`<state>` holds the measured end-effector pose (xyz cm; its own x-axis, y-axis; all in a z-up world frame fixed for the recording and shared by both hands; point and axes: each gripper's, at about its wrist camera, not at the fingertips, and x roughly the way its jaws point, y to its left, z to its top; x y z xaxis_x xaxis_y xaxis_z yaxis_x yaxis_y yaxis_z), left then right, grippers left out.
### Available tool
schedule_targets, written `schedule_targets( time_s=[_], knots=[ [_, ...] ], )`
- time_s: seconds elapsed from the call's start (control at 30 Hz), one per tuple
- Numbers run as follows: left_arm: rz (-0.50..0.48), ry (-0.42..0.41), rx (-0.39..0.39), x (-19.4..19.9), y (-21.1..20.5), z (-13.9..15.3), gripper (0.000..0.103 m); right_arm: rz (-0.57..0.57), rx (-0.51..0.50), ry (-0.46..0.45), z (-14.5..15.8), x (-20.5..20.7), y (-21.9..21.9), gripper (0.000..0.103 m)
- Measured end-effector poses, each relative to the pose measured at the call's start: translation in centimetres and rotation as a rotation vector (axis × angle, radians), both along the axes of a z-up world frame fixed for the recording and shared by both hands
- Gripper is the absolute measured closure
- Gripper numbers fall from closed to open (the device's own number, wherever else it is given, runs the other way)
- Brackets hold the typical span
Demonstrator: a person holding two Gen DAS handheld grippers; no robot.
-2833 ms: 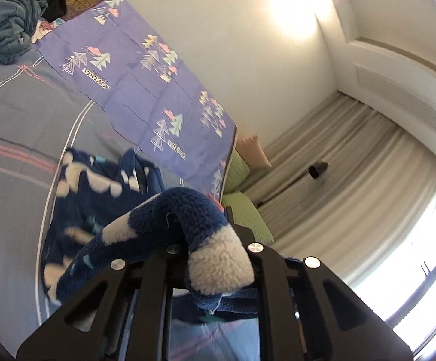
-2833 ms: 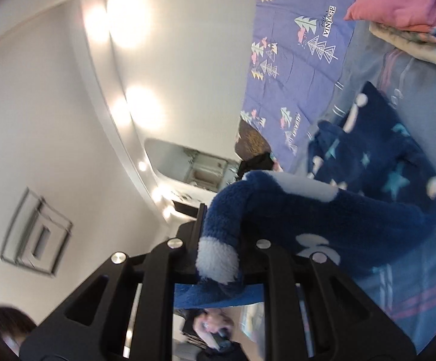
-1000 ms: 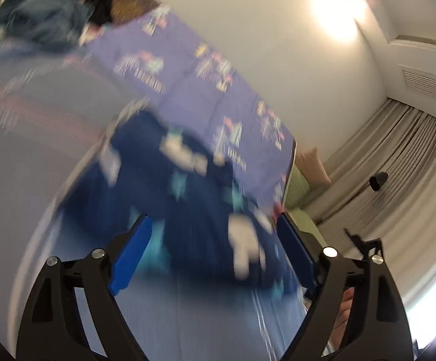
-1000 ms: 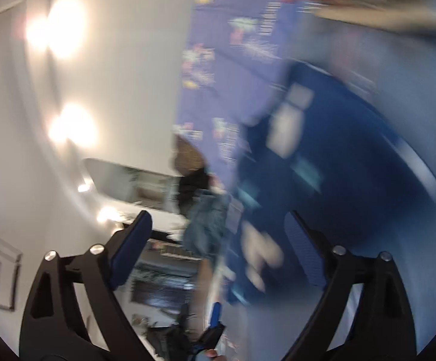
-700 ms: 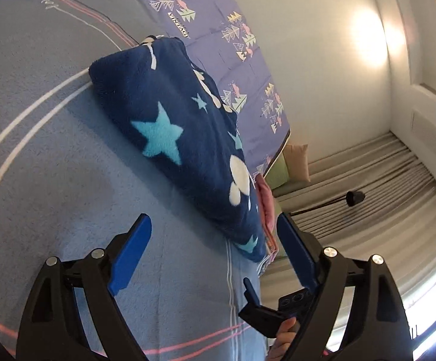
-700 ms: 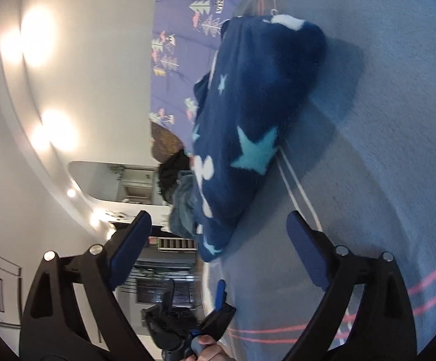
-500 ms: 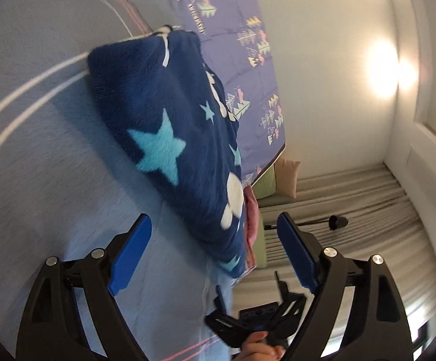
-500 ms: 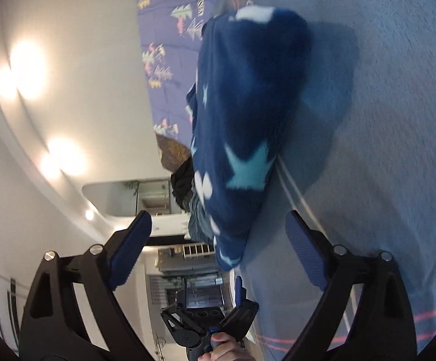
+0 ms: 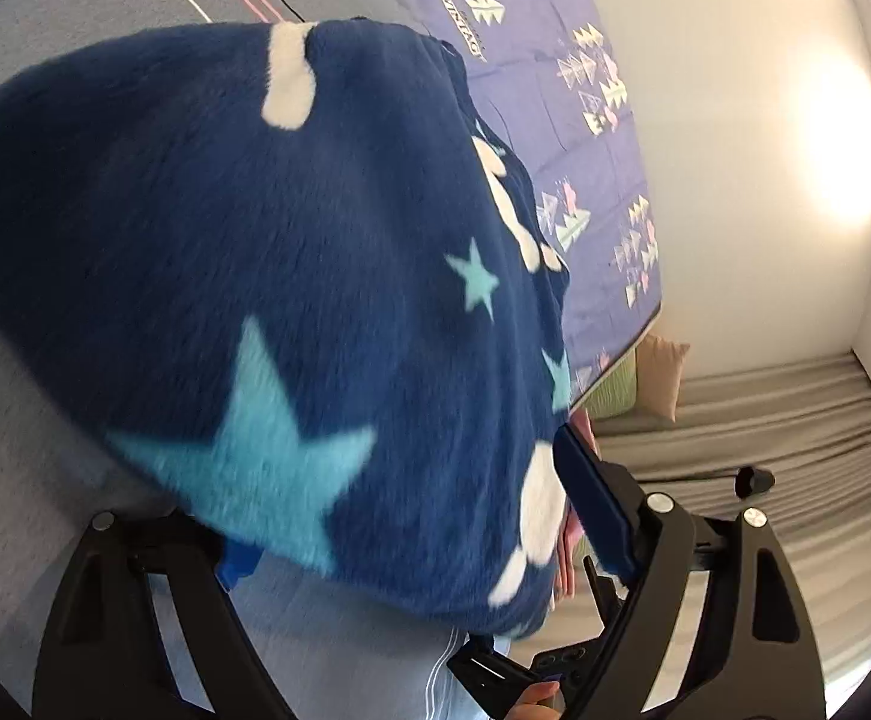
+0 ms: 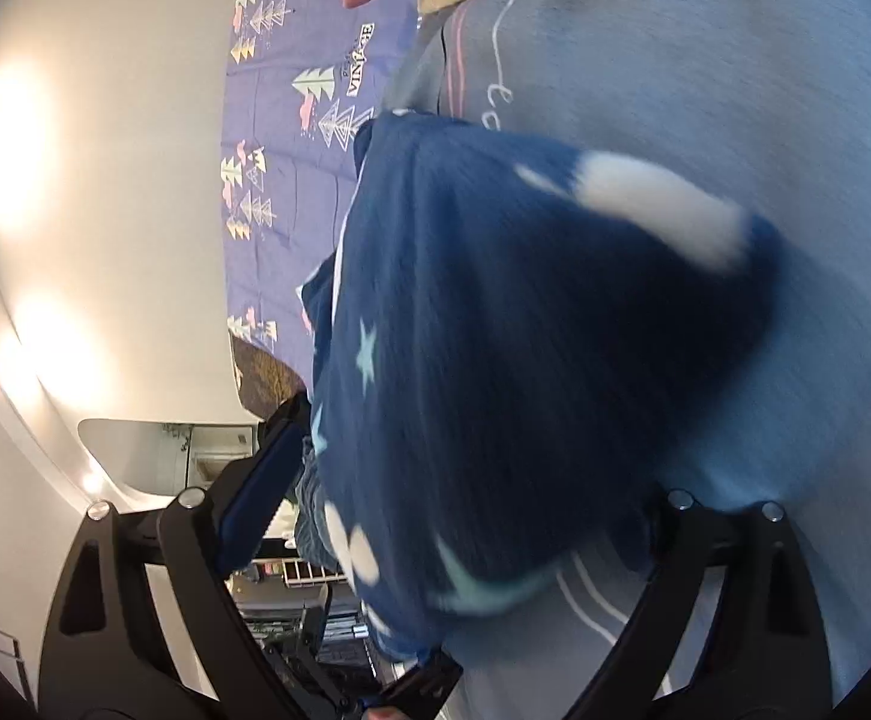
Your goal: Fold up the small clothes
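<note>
Left wrist view: left gripper (image 9: pixel 411 516) and right gripper (image 10: pixel 453 516) straddle folded fleece (image 9: pixel 291 276), wide open, likely to lift it.

My left camera looks along my left tongs (image 9: pixel 411 516), very near the fleece (image 9: pixel 291 252), toward the bed's (image 9: pixel 9 432) right edge and curtain (image 9: pixel 783 414). My right camera faces opposite, equally near, toward the mirror (image 10: pixel 195 450). Both share the fleece and purple sheet (image 9: pixel 543 60).
</note>
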<state>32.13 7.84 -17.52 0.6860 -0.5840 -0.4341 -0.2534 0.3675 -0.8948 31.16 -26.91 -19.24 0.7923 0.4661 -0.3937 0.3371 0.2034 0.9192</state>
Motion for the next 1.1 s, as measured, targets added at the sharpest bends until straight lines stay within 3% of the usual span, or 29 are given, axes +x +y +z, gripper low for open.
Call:
schedule_targets(
  time_s=[0.1, 0.2, 0.27, 0.4, 0.5, 0.57, 0.63, 0.73, 0.83, 0.97, 1.1],
  knots=[
    [0.03, -0.003, -0.006, 1.0, 0.3, -0.1, 0.018, -0.007, -0.063, -0.016, 0.3, 1.6, 0.2, 0.009],
    [0.053, -0.053, 0.003, 2.2, -0.1, 0.1, 0.018, -0.007, -0.158, -0.033, 0.8, 2.7, 0.9, 0.002],
    [0.047, -0.118, 0.051, 2.9, -0.4, 0.3, 0.018, 0.003, -0.257, -0.043, 1.4, 3.6, 1.7, 0.002],
    [0.044, -0.174, 0.141, 3.3, -1.2, 0.5, 0.025, 0.007, -0.372, -0.067, 1.6, 4.1, 2.7, 0.002],
    [0.05, -0.197, 0.148, 3.0, -1.3, 0.5, 0.032, 0.013, -0.405, -0.091, 1.6, 4.2, 2.9, 0.003],
    [0.063, -0.189, 0.172, 2.7, -1.1, 0.0, 0.054, 0.015, -0.462, -0.091, 1.5, 3.8, 3.2, 0.014],
    [0.065, -0.207, 0.165, 2.4, -0.6, -0.5, 0.057, 0.006, -0.513, -0.073, 1.1, 3.3, 3.3, 0.041],
    [0.055, -0.223, 0.212, 2.1, -1.0, -0.3, 0.062, 0.018, -0.511, -0.088, 0.5, 2.4, 2.7, 0.056],
    [0.063, -0.226, 0.25, 2.1, -1.6, -0.1, 0.071, 0.025, -0.505, -0.095, 0.3, 2.1, 2.7, 0.067],
    [0.078, -0.244, 0.31, 1.4, -2.0, 0.4, 0.074, 0.044, -0.564, -0.094, 0.7, 0.8, 3.6, 0.074],
    [0.067, -0.265, 0.29, 0.6, -1.5, 0.4, 0.075, 0.055, -0.529, -0.104, 0.5, -0.2, 3.1, 0.078]
  ],
)
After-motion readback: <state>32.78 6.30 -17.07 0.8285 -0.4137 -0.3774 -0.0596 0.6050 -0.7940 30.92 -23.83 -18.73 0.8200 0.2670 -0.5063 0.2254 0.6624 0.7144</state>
